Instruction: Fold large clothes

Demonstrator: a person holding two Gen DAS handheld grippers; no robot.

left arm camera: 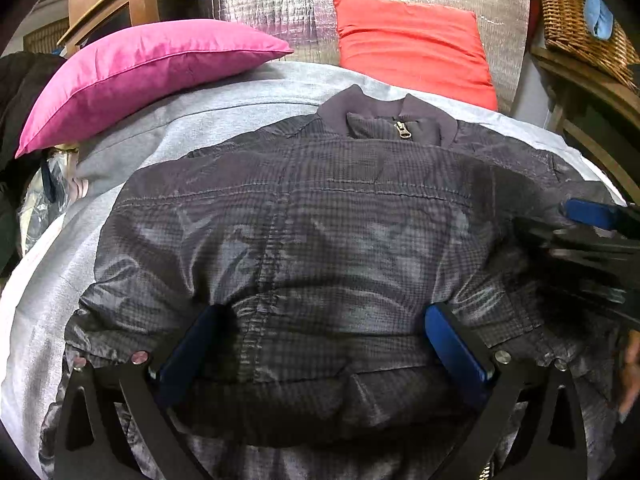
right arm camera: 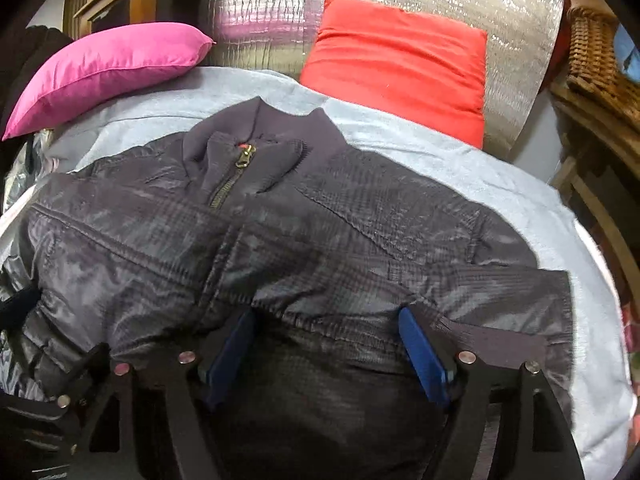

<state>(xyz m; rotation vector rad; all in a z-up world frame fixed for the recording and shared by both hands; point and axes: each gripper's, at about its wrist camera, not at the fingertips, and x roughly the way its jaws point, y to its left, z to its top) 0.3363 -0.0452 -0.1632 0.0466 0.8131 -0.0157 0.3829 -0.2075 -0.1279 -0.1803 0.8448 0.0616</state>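
Left wrist view: left gripper [left arm camera: 324,344] fingers spreading wide over dark jacket [left arm camera: 320,220]; right gripper [right arm camera: 328,346] likewise gaping wide, gripping nothing.

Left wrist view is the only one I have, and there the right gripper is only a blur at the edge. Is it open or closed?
Observer: Open. In the right wrist view the right gripper has its blue pads spread wide, with bunched jacket fabric between them.
Operator: I see only the zipper pull. Is the zipper done up?
Observer: Yes, as far as it shows. The zipper teeth run closed below the pull until a fold of the jacket covers them.
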